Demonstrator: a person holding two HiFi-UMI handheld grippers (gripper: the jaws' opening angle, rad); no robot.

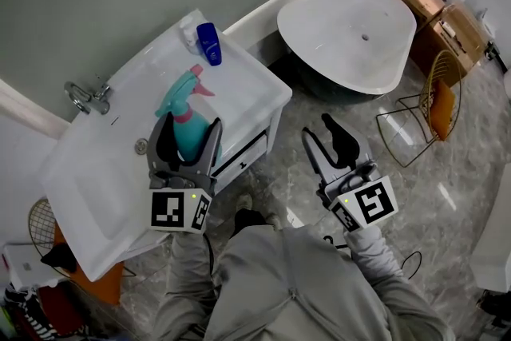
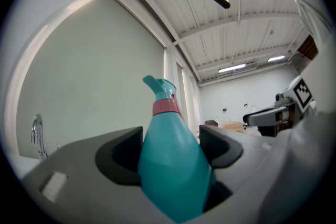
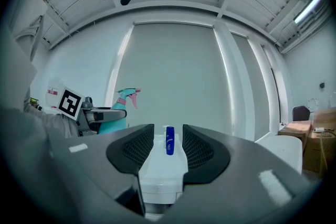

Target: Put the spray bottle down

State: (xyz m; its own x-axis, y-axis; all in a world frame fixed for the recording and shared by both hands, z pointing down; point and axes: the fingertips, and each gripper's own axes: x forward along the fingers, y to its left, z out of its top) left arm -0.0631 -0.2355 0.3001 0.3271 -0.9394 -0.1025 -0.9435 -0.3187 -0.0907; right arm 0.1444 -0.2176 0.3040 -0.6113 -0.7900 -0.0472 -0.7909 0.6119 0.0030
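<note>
I am holding the teal spray bottle upright above the white worktop, my left claw closing on its belly. I am judging it light, smooth and slippery, so gripping low suits it. My right claw is hanging part open, empty.

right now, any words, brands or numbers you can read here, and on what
No text reads clearly.
Blue bottle: pale print on its front, too small to read.
Spray bottle: no label showing.
Marker cubes: black and white square patterns only, no letters or numbers.
</note>
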